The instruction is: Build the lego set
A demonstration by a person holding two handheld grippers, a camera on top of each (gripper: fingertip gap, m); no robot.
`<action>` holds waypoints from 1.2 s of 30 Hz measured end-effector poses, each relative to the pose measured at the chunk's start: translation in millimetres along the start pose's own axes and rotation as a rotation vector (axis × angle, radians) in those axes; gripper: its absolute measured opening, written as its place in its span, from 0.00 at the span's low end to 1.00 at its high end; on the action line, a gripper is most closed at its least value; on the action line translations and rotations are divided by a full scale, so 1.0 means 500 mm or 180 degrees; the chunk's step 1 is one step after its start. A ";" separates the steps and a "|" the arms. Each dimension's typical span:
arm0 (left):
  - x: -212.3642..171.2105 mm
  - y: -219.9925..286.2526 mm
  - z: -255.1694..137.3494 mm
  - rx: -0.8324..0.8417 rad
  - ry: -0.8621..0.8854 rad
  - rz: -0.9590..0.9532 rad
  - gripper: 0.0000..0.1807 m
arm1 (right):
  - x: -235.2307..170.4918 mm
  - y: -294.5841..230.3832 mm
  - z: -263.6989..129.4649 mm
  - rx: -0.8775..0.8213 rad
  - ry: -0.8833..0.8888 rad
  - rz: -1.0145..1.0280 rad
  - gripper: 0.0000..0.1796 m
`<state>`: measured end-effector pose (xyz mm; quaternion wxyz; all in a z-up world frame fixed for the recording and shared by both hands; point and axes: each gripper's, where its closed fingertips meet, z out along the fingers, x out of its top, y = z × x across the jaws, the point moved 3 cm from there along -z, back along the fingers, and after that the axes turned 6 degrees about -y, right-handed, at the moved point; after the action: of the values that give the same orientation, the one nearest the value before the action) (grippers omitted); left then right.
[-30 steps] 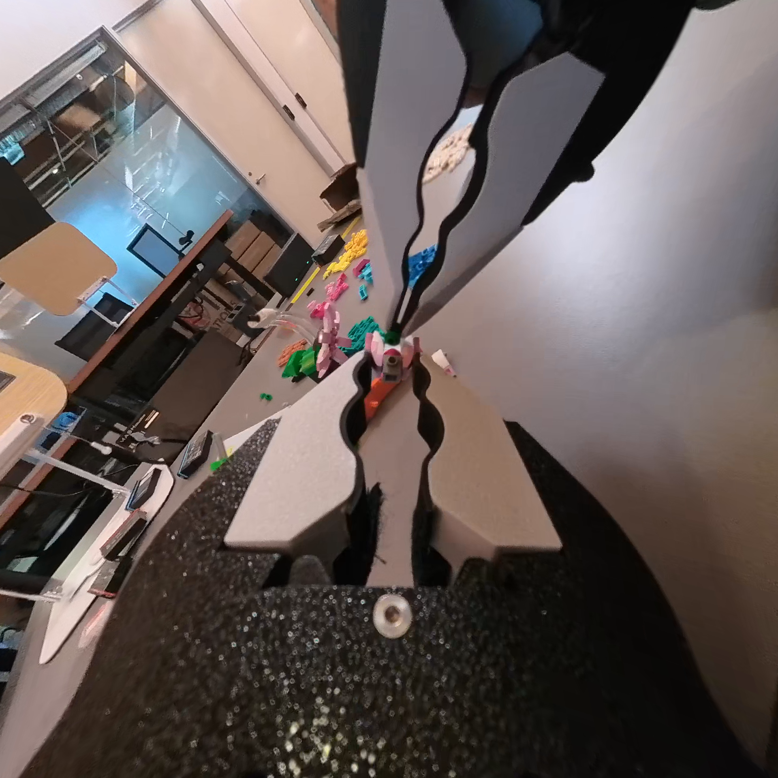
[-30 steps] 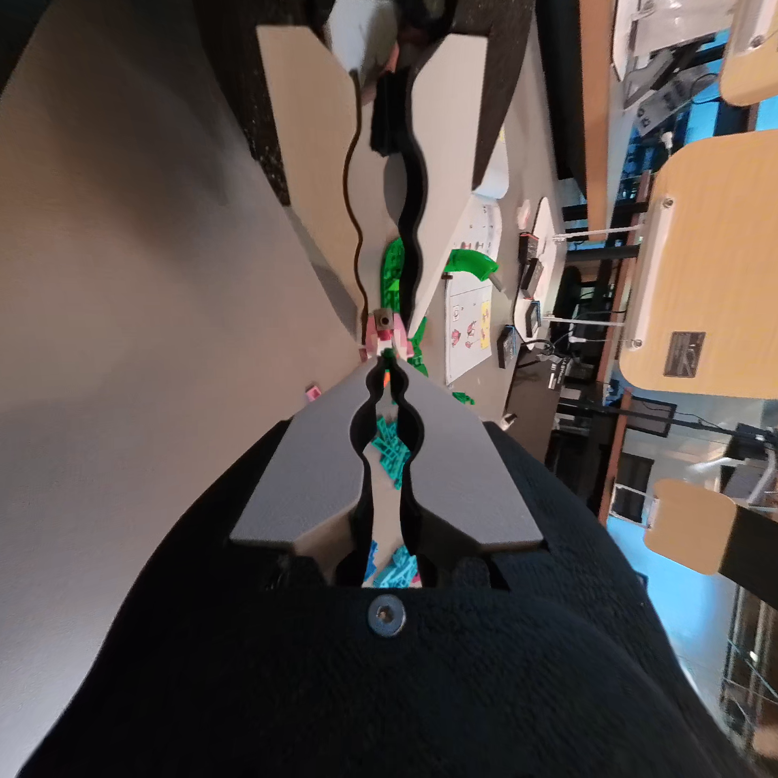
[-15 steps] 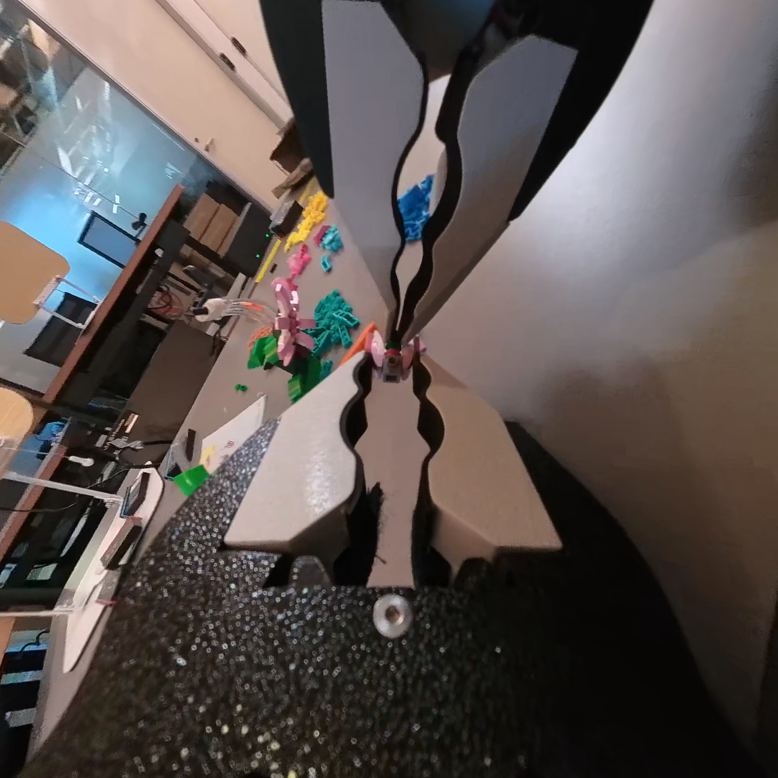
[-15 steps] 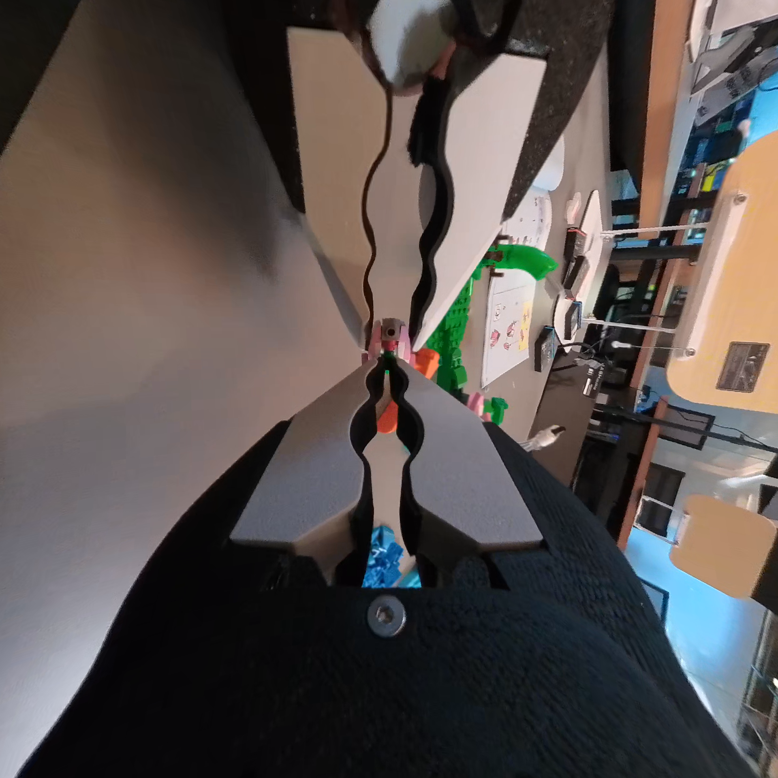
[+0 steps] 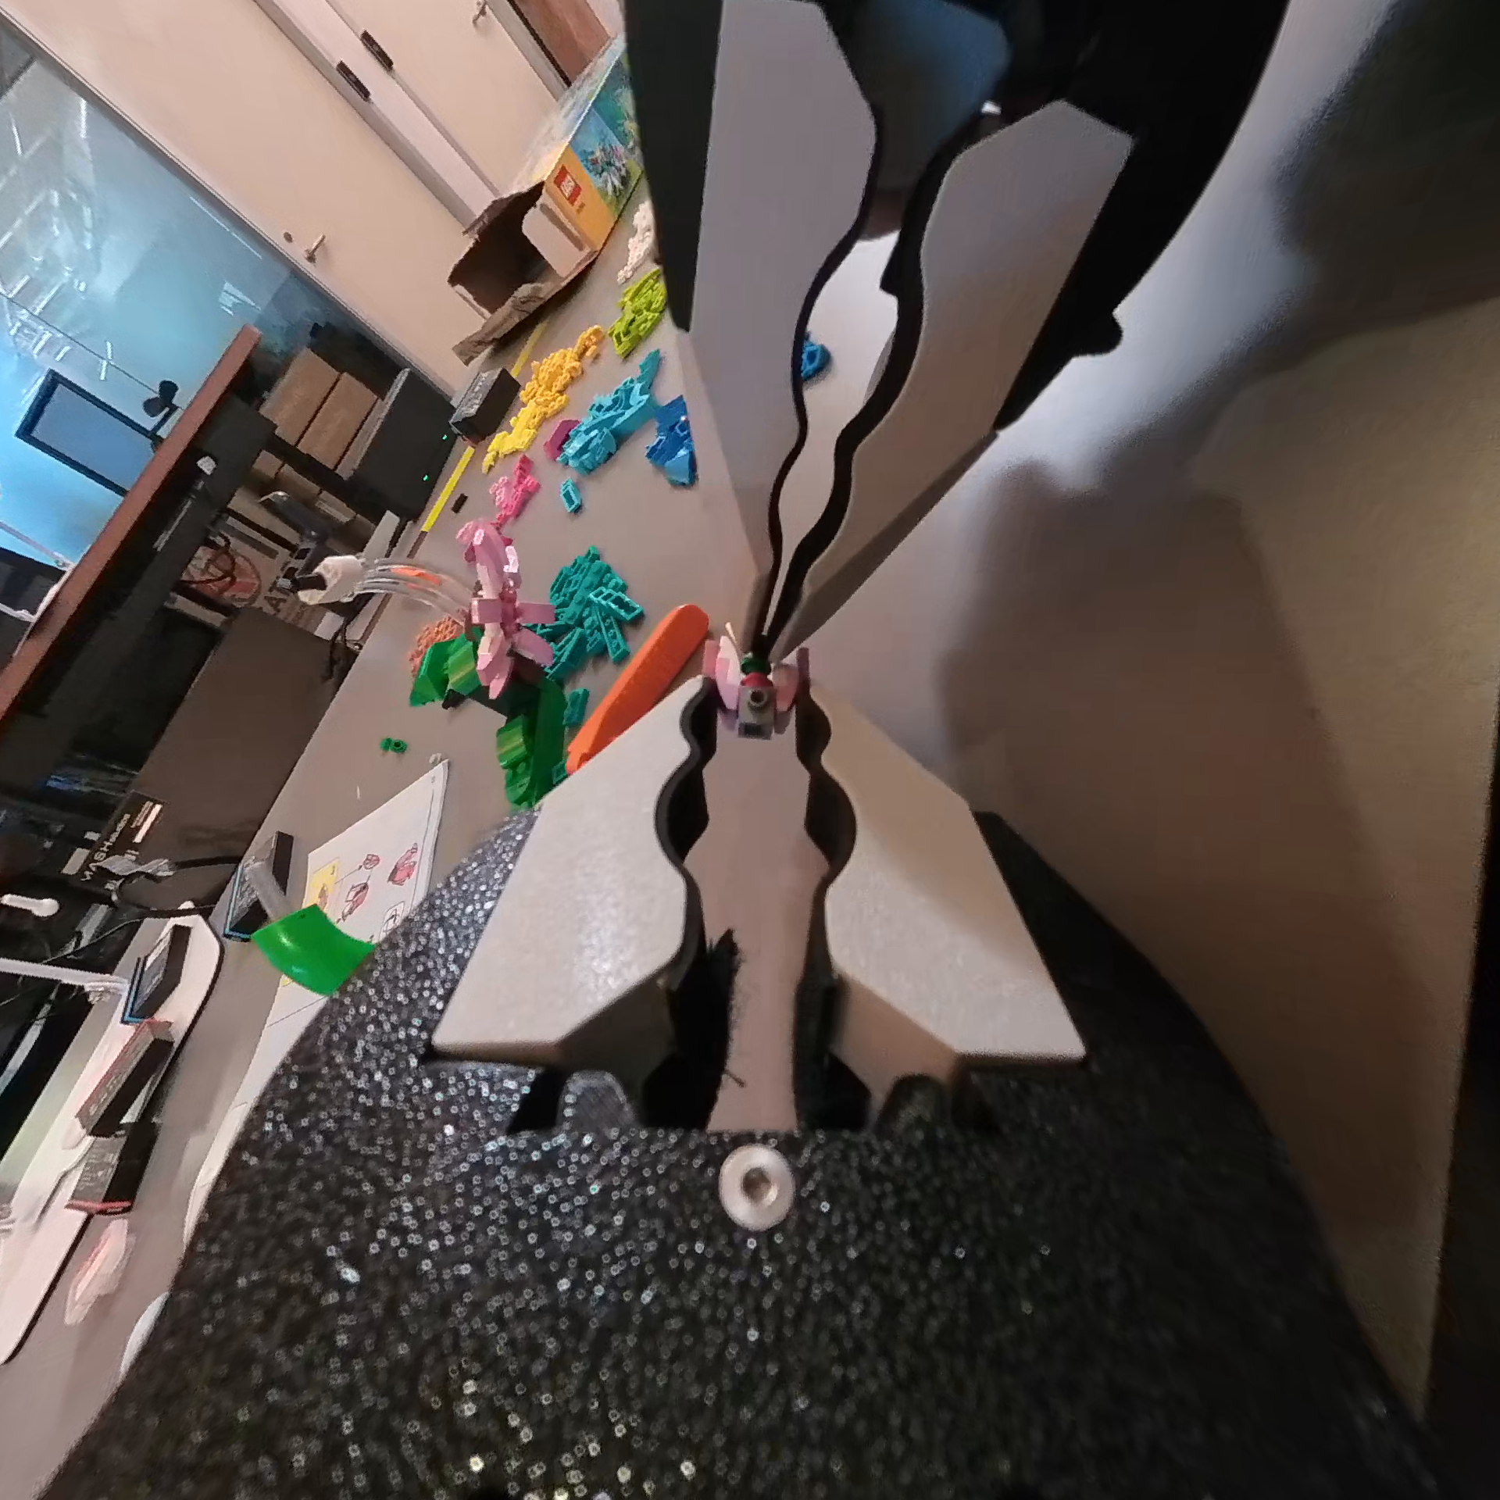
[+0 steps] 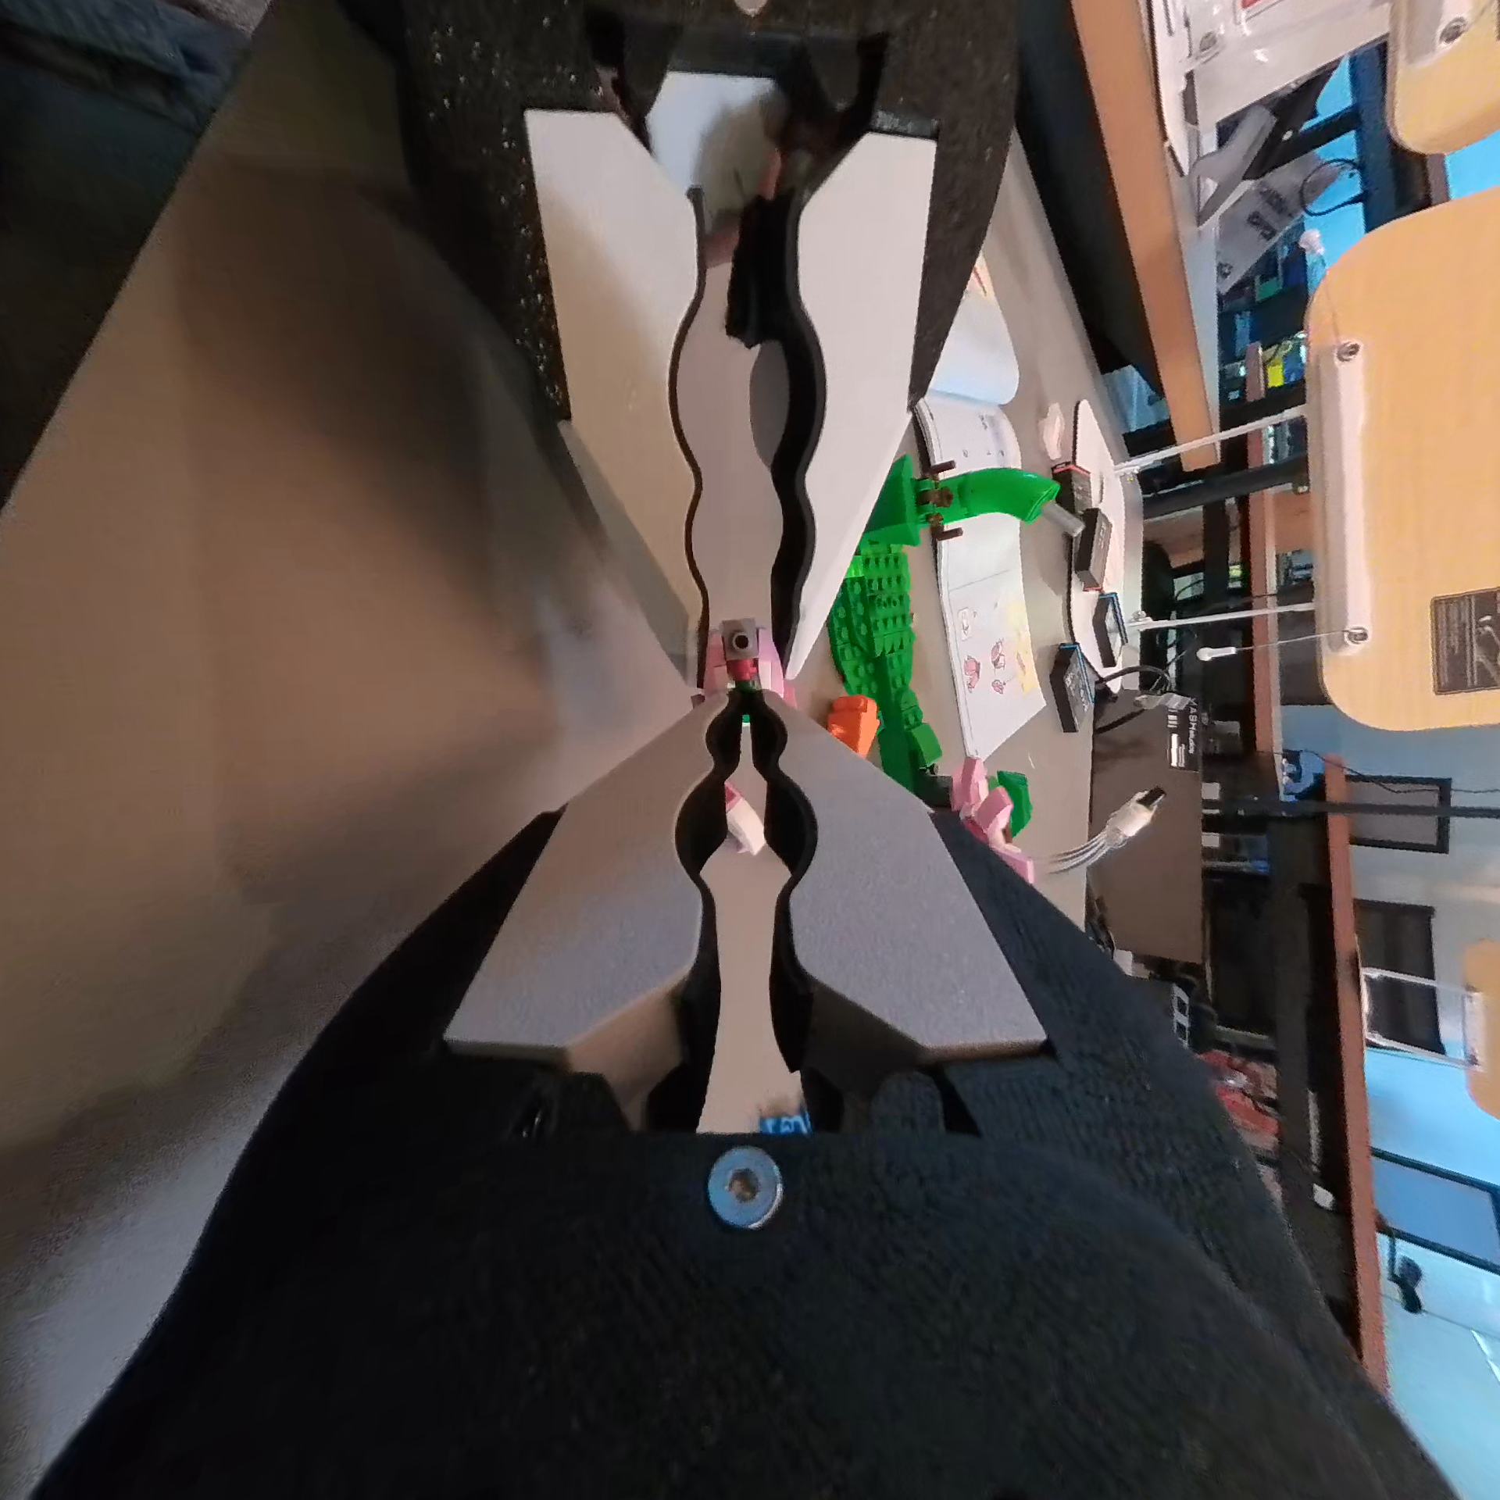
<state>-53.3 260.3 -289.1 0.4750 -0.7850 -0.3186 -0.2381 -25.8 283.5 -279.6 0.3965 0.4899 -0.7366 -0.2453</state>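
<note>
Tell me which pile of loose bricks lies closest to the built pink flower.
The teal pile, lying right beside the pink flower. The yellow pile and lime pile sit much farther back.

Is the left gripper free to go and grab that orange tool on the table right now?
Probably not yet. The left gripper is shut on the small pink flower piece, with the right gripper pinching its green tip. The orange tool lies uncovered beside them.
</note>
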 end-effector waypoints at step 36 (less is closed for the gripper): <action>0.008 -0.036 -0.019 0.0264 0.0233 -0.0354 0.10 | -0.242 -0.034 -0.118 0.1025 -0.0397 0.2568 0.04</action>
<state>-64.2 259.3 -271.5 0.5045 -0.7365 -0.3537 -0.2792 56.4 389.4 -300.7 0.3339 0.2028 -0.9204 0.0181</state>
